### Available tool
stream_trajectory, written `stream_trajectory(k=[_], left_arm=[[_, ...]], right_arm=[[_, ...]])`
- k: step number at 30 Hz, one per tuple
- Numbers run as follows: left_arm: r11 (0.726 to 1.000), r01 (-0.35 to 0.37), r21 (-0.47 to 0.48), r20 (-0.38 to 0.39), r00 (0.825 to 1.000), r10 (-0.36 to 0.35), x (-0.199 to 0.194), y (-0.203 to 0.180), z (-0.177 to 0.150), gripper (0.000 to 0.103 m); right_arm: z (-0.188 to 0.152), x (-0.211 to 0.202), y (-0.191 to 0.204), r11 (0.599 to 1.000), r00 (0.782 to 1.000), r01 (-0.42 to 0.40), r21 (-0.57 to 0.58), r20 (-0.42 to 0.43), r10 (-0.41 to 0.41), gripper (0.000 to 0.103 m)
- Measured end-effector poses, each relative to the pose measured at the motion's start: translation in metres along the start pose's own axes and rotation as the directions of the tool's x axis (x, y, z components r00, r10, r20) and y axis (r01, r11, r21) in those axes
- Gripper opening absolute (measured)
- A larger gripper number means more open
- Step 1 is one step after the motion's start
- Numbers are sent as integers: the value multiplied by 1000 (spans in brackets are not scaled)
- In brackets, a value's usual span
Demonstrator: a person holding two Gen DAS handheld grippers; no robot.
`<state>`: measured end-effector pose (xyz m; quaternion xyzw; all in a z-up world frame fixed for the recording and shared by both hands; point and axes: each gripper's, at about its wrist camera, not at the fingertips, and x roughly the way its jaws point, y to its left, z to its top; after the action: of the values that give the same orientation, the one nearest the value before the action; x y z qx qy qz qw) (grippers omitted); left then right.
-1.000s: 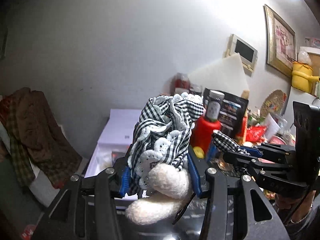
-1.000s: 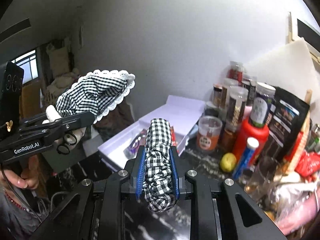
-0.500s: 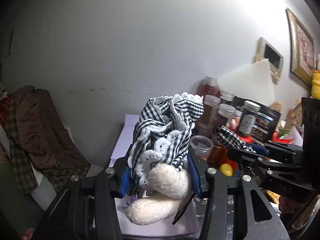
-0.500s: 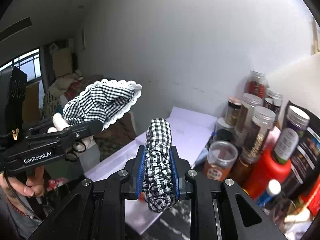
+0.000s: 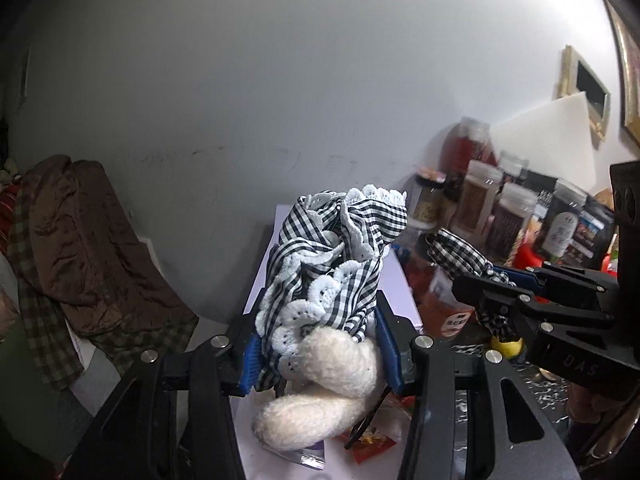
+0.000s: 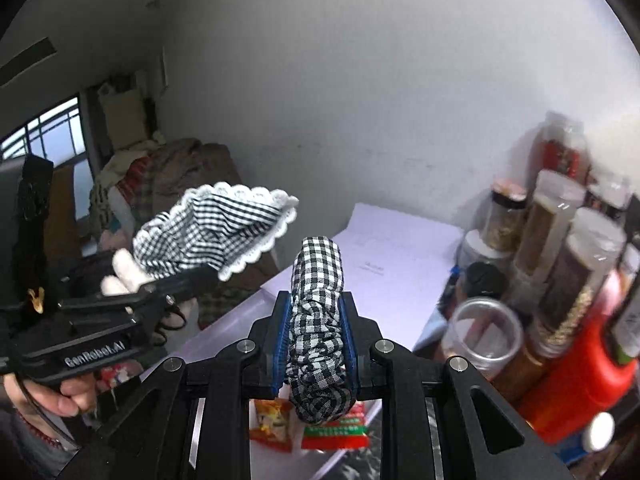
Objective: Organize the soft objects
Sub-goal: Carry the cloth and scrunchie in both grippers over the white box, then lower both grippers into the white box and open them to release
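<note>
The left gripper [image 5: 320, 354] has its jaws clamped on a bundle [image 5: 336, 264] of black-and-white checked cloth with white lace edging, bunched upright between them, with fuzzy cream pieces [image 5: 320, 396] sagging below. The right gripper [image 6: 316, 336] grips a checked scrunchie [image 6: 318, 312] standing on edge between its jaws. Beyond both lies a white box [image 6: 400, 236], its contents mostly hidden; the jars [image 6: 560, 232] right of the jaws are blurred, perhaps spices.

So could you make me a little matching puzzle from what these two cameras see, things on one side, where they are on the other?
Things:
1. lace-trimmed gingham cloth
2. gingham scrunchie
3. white box
4. spice jars

Places:
A. by the wall, right side
B. in the right hand-held gripper
C. below both grippers
D. in the left hand-held gripper

Pairs: 1-D, 2-B, 3-C, 4-A
</note>
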<state>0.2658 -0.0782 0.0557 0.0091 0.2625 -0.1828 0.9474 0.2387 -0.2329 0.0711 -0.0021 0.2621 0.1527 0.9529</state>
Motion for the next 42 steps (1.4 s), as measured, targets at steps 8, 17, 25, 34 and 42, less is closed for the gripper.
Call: stream_trajectory(k=[8,17,25,34,42], left_arm=[[999,-32,19,-93,995,34,37,3,-13,47],[997,-37,61,-216,975,50,80,-2,-33,47],[999,-23,35,-302,953,33,105,2,-49,47],[999,-22,28,-313,949,30,113,1,-53,48],[998,-50,30,-325,944,57,113,5,-53,51]], right_arm=[[-6,31,-7,1000,998,-1,23,-68,3,23],[-20,58,-24,999,988,28,46,-155,-21,23],[-27,72,-39,996,979,45,73,-204,-29,23],[-44,101,-50,992,947,8,125,-320,33,23],[-63,128,-31,995,920,15,102,-391,26,24]])
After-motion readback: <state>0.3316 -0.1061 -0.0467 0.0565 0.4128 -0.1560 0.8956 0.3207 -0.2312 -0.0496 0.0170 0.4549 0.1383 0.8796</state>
